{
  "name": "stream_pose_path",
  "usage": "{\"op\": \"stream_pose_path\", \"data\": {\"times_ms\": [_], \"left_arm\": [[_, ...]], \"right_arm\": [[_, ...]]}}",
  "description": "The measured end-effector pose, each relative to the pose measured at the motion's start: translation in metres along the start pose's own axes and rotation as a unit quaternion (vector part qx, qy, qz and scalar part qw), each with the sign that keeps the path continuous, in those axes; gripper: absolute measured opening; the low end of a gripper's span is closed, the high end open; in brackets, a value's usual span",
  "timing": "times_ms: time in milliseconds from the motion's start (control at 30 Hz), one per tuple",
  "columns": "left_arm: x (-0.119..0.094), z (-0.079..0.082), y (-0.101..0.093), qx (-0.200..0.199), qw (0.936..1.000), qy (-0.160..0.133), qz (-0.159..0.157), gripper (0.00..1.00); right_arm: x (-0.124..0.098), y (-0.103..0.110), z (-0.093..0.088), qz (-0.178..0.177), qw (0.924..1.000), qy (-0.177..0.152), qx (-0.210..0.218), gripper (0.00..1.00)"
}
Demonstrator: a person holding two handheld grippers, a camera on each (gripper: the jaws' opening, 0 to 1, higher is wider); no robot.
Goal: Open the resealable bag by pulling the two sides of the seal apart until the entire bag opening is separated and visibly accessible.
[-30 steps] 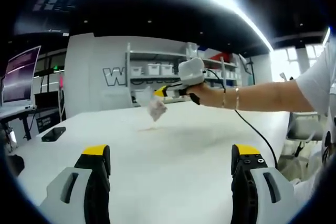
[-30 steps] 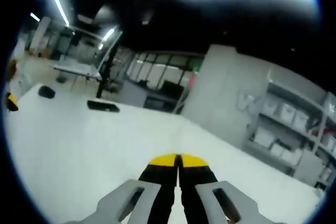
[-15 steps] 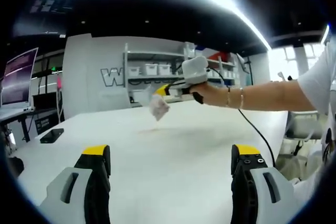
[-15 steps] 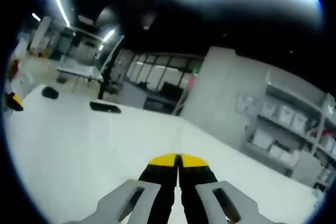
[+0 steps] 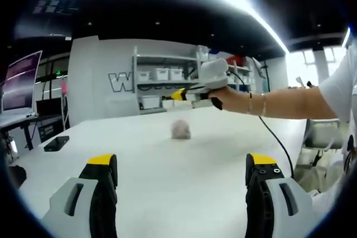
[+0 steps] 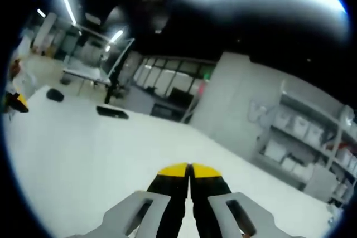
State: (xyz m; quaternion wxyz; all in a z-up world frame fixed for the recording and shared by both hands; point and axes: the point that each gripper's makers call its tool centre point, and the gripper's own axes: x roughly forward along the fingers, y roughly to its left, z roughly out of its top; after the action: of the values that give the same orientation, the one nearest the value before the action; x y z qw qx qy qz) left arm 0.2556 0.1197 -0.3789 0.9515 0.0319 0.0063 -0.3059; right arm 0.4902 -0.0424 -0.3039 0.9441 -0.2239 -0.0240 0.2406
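A large letter "W" (image 5: 119, 81) stood on the grey wall, left of centre. The left gripper (image 5: 181, 166) was open; the right gripper (image 6: 189, 170) was closed on nothing, with the blurred bag (image 5: 181, 129) apart from it at mid-frame.

Matt white table (image 5: 184, 165), crumpled translucent plastic bag (image 5: 181, 129), yellow-tipped black and grey plastic fingers (image 5: 103, 179).

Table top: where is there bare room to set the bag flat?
The white table is bare between the left gripper and the bag. It is also bare right of the bag, under the right gripper. The far-left edge holds a phone.
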Motion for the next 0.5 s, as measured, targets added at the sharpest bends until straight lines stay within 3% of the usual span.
{"op": "stream_pose_path", "data": {"times_ms": [167,267,333,433,500], "left_arm": [[0.000,-0.002,-0.002,-0.001,1.0000,0.001,-0.005,0.95],[-0.002,-0.004,0.004,-0.004,1.0000,0.000,0.002,0.94],[-0.001,-0.004,0.005,-0.006,1.0000,0.000,0.004,0.94],[-0.001,-0.004,0.004,-0.005,1.0000,0.000,0.004,0.94],[0.001,-0.005,0.001,-0.004,1.0000,0.002,0.001,0.94]], "right_arm": [[-0.028,0.001,-0.002,0.001,0.9999,-0.007,0.014,0.00],[-0.049,0.032,-0.016,0.057,0.9956,0.015,-0.073,0.02],[-0.059,0.058,-0.025,0.096,0.9864,0.026,-0.131,0.10],[-0.074,0.098,-0.039,0.161,0.9590,0.031,-0.231,0.08],[-0.076,0.112,-0.046,0.178,0.9466,0.039,-0.266,0.08]]}}
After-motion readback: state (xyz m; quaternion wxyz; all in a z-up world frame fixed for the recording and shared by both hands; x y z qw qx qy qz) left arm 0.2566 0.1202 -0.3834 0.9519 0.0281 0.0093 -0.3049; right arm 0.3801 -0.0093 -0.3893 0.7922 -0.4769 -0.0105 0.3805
